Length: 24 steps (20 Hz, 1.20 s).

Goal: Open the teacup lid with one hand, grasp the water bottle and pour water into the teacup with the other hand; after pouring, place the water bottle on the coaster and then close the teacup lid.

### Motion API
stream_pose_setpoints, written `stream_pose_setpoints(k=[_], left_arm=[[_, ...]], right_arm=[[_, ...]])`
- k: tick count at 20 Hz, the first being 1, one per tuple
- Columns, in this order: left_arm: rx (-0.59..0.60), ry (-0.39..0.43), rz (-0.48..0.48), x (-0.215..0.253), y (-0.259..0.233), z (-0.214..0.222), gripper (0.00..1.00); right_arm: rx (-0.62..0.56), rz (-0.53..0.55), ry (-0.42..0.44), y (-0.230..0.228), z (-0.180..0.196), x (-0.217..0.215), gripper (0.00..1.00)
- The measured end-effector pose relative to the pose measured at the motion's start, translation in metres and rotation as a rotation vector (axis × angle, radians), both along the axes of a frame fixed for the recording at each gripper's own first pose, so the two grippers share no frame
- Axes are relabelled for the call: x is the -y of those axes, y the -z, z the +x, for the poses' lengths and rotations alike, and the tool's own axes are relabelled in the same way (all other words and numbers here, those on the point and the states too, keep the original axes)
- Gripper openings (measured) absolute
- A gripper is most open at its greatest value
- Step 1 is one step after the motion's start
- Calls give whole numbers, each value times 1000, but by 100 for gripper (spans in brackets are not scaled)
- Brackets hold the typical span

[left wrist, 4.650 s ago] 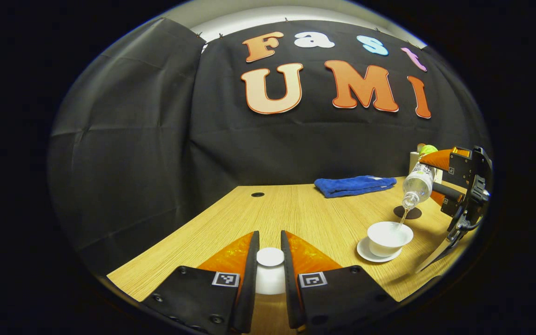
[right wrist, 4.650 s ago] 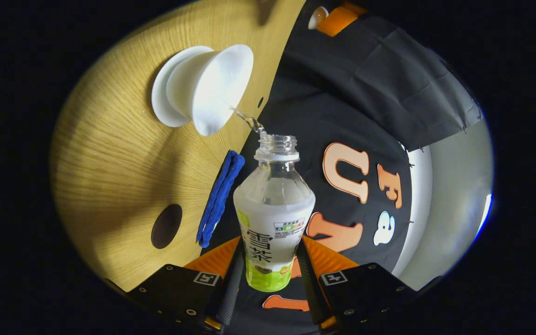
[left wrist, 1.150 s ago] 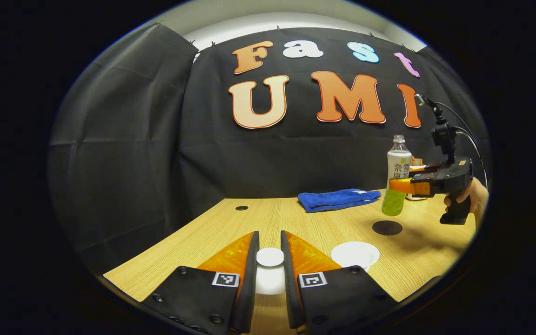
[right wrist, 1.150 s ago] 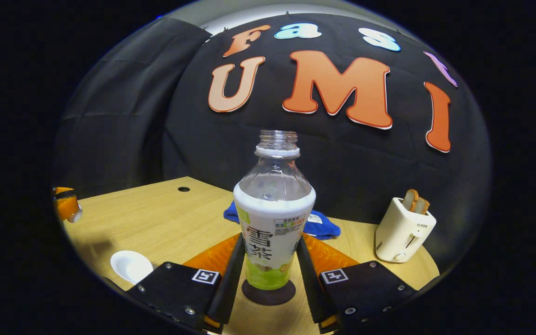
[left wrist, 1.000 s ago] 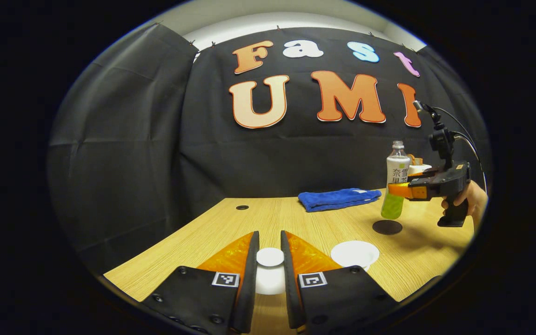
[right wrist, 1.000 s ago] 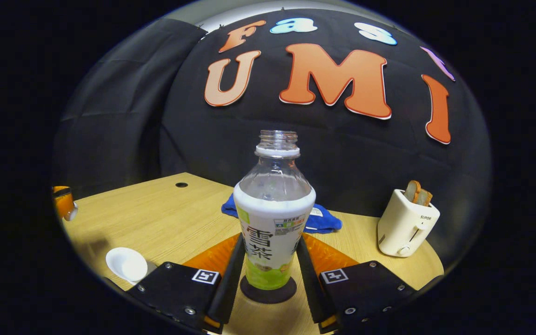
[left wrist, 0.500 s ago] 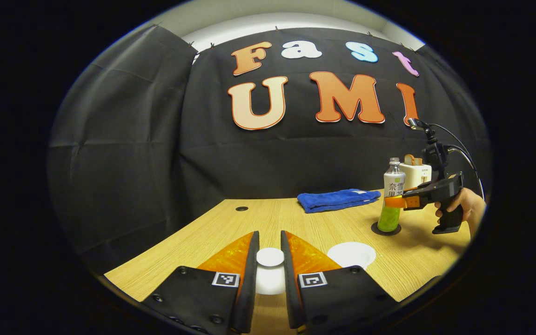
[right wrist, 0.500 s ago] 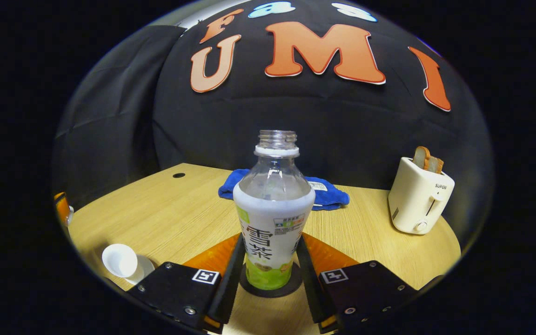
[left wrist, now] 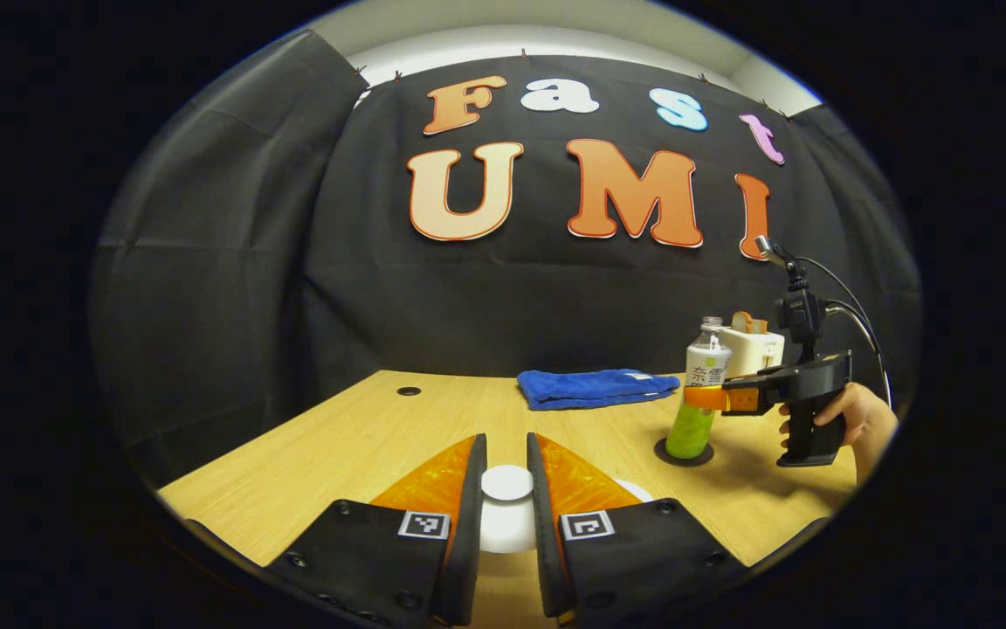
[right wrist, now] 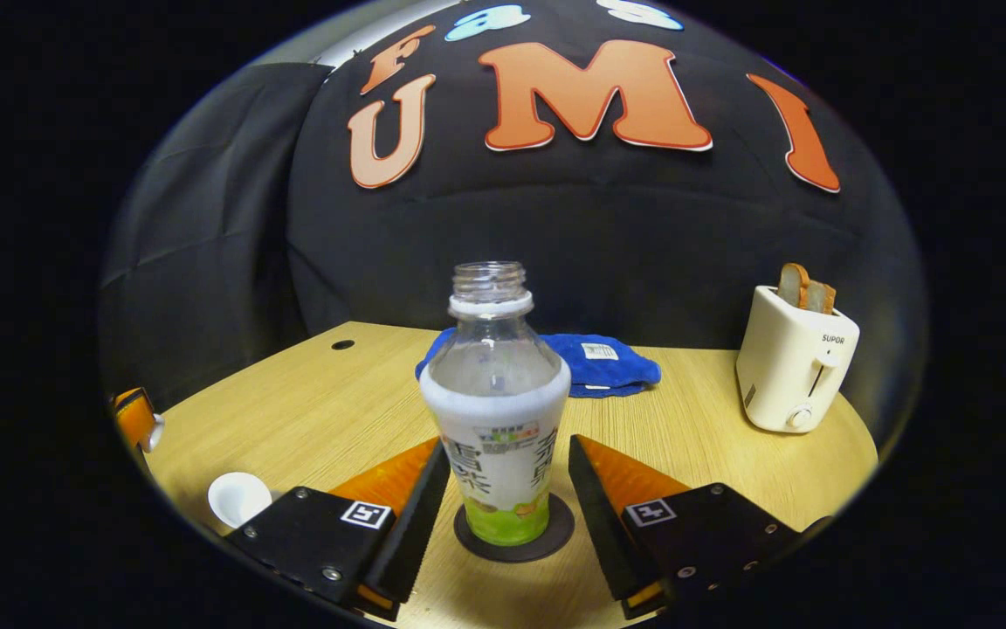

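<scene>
- Water bottle (right wrist: 496,411) stands upright on the dark coaster (right wrist: 547,535), lower centre.
- Right gripper (right wrist: 501,489) fingers are spread, clear of it; back straight out.
- Left gripper (left wrist: 506,489) fingers clamp the teacup lid (left wrist: 506,483); lower it squarely onto the teacup (right wrist: 239,498), lower left on the counter (right wrist: 328,419).

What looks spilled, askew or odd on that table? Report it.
Nothing stands out. The water bottle stands upright and uncapped on the coaster, the right gripper open around it. The left gripper holds the teacup lid. No spill is visible on the table.
</scene>
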<state>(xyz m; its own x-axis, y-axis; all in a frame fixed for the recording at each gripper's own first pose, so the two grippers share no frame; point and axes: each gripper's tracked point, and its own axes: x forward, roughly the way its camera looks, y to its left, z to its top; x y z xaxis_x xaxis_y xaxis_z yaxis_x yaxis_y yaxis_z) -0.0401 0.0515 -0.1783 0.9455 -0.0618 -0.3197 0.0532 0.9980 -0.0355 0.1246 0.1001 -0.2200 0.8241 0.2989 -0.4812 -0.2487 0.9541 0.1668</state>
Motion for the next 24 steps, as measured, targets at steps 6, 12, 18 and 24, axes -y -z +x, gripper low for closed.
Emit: stream_pose_setpoints(k=[6,12,18,24], left_arm=[[-11,65,-55,41,13,19,32],[-81,90,-81,62,47,27,32],[-131,116,-74,75,75,26,32],[-148,139,-11,79,78,24,33]], right_arm=[[24,-30,-11,1,-11,6,86],[38,-1,28,-7,-26,26,90],[77,-9,49,-19,-42,47,92],[99,-1,43,-27,-56,52,93]])
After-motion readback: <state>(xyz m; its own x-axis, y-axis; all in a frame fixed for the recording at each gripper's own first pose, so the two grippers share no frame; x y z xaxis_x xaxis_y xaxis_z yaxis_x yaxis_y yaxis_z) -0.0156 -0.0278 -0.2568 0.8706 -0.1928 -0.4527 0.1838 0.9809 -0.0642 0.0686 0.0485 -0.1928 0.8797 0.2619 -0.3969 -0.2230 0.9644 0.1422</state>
